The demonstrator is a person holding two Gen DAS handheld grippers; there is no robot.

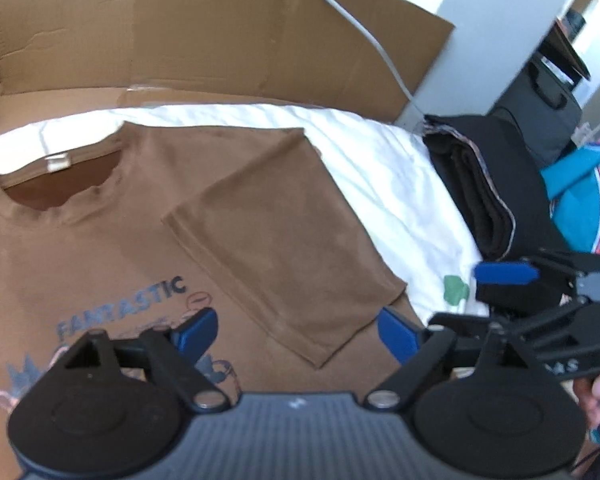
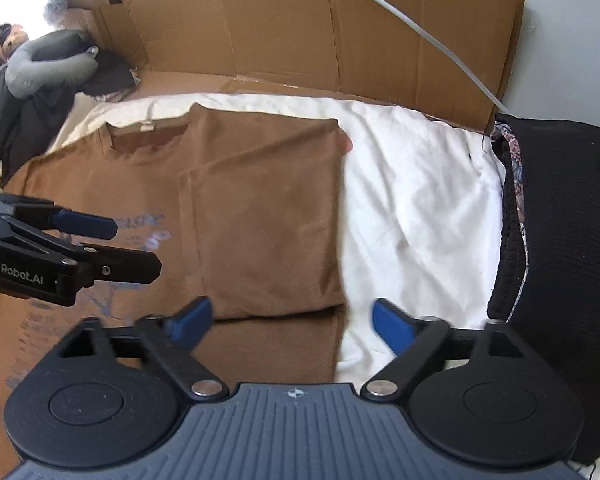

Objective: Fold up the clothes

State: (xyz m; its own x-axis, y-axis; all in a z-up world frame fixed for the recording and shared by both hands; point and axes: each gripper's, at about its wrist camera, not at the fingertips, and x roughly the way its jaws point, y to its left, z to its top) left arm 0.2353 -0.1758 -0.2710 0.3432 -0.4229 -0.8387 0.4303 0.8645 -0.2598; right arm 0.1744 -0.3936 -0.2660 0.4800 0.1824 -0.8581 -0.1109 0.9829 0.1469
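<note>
1. Surface: white bed sheet (image 2: 412,200), rumpled, with flattened brown cardboard sheets (image 2: 284,28) standing up behind it like a back wall. A grey cable (image 2: 432,40) runs diagonally across the cardboard.
2. Task item: brown short-sleeved T-shirt with blue "FANTASTIC" print (image 1: 112,240) lies flat on the sheet, front up, collar toward the cardboard. White neck label visible inside the collar.
3. The shirt's right-side sleeve (image 1: 284,248) is folded inward over the chest; it lies smooth, its hem just beside the print.
4. My left gripper (image 1: 298,334) hovers over the lower chest of the shirt, blue-tipped fingers spread wide, nothing between them. Same in the right wrist view, where it comes in from the left edge.
5. My right gripper (image 2: 290,322) sits above the shirt's folded right edge where brown fabric meets sheet; jaws wide apart, empty.
6. Folded black garment stack (image 1: 488,184) on the right end of the sheet, well apart from the shirt.
7. Teal jersey with orange and white pattern (image 1: 592,192) beyond the black stack.
8. Far left in the right wrist view: grey neck pillow (image 2: 48,64) on dark clothes.
</note>
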